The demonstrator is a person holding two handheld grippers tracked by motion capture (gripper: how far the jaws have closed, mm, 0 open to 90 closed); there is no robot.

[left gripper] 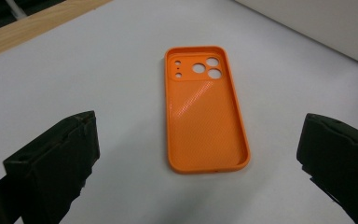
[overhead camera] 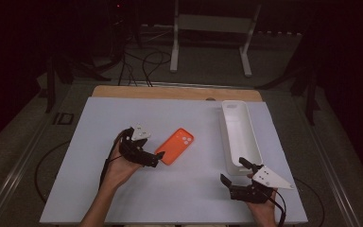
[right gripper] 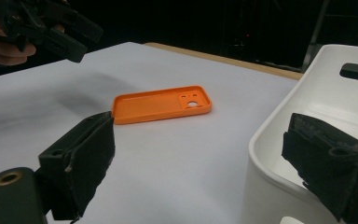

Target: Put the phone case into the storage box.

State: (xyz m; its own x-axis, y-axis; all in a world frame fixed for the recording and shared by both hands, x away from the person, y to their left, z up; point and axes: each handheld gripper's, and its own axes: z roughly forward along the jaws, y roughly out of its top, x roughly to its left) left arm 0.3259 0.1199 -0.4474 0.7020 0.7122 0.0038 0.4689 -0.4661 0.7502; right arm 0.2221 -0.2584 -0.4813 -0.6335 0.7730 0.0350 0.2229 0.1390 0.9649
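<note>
Hovering left of centre in the high view, the left gripper (overhead camera: 157,158) has its jaws spread wide and empty, their tips just beside the near end of an orange phone case (overhead camera: 177,145) that lies open side up on the white worktop (overhead camera: 90,189). At the lower right of that frame the right gripper (overhead camera: 234,171) is likewise released and holds nothing, poised by the near end of a long white tray (overhead camera: 254,142), well apart from the case.

Left gripper (overhead camera: 157,157) and right gripper (overhead camera: 233,172) both low, jaws wide apart, seemingly empty.
</note>
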